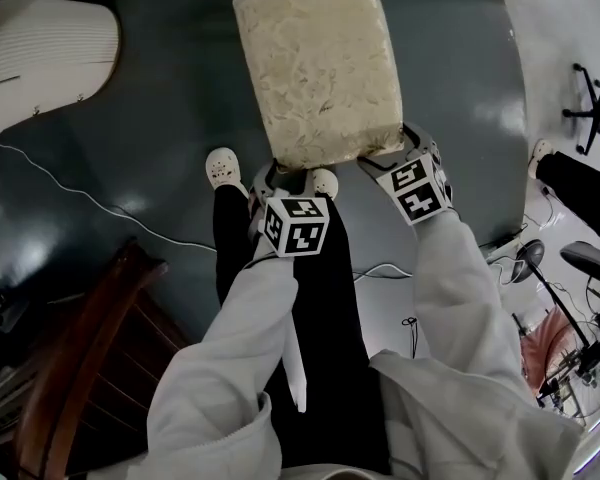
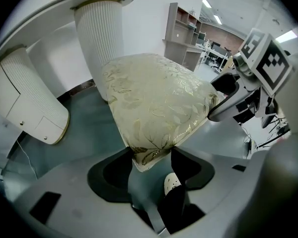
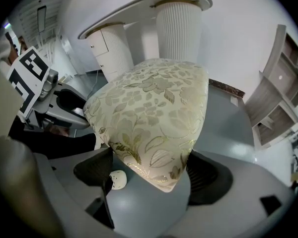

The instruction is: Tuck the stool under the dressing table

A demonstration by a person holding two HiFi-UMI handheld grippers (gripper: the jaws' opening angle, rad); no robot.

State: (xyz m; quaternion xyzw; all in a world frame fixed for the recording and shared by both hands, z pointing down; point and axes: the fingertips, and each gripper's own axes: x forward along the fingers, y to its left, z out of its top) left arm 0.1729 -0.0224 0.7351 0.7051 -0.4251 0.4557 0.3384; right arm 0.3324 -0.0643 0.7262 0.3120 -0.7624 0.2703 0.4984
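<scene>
Stool cream, gold leaf pattern; floor dark teal-grey.

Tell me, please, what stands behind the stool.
Behind the stool stands the white dressing table: a ribbed leg and, beside it, a rounded drawer unit. In the right gripper view the stool covers the foot of that leg.
</scene>
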